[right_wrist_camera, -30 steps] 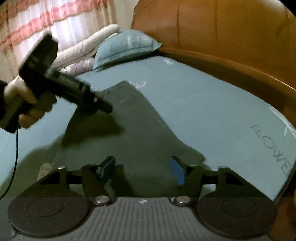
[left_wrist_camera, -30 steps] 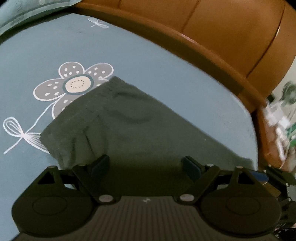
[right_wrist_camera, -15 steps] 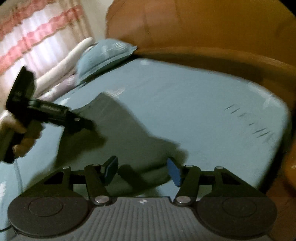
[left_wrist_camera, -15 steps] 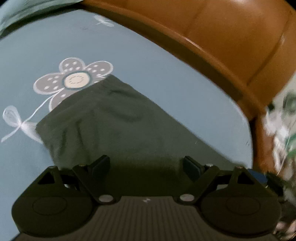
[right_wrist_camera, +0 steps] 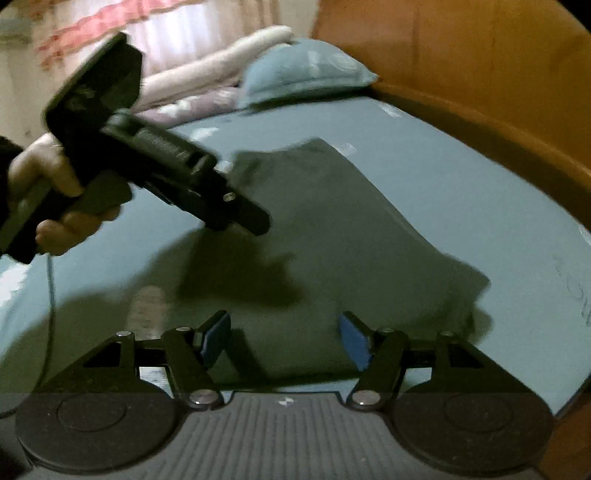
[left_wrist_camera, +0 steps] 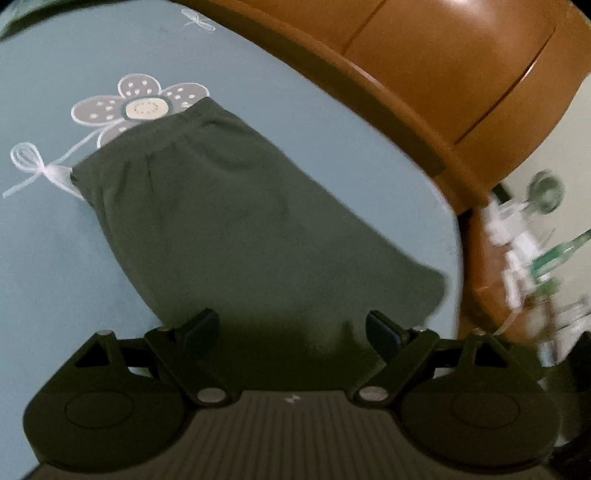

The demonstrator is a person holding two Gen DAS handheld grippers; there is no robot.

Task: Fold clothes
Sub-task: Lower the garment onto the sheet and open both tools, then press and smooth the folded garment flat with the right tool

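My left claw [left_wrist_camera: 291, 326] hangs with its jaws spread wide and nothing between them, just above the near end of a dark green garment [left_wrist_camera: 236, 221] that lies flat on the bed [left_wrist_camera: 48, 258]. The garment looks like a pair of folded shorts or trousers, though I cannot tell which; its gathered waistband [left_wrist_camera: 147, 138] lies at the far end, overlapping the edge of a grey flower print [left_wrist_camera: 142, 103] on the blue sheet. The cloth widens toward me and its right corner [left_wrist_camera: 428, 284] lies near the edge of the mattress, beside the orange-brown padded bed frame [left_wrist_camera: 424, 51]. My right claw [right_wrist_camera: 284, 338] is also wide, its blue-padded fingers [right_wrist_camera: 354, 341] empty and poised low over the near edge of the same garment [right_wrist_camera: 351, 229]. From this side I see my left hand [right_wrist_camera: 51, 192] wrapped round the handle of the other tool, which reaches in over the left part of the cloth and throws a dark shadow on it; whether its tips touch the fabric I cannot tell. Further back a blue pillow [right_wrist_camera: 306, 70] and rolled bedding [right_wrist_camera: 210, 70] lie at the far end of the bed, below a pink-striped curtain [right_wrist_camera: 110, 22].
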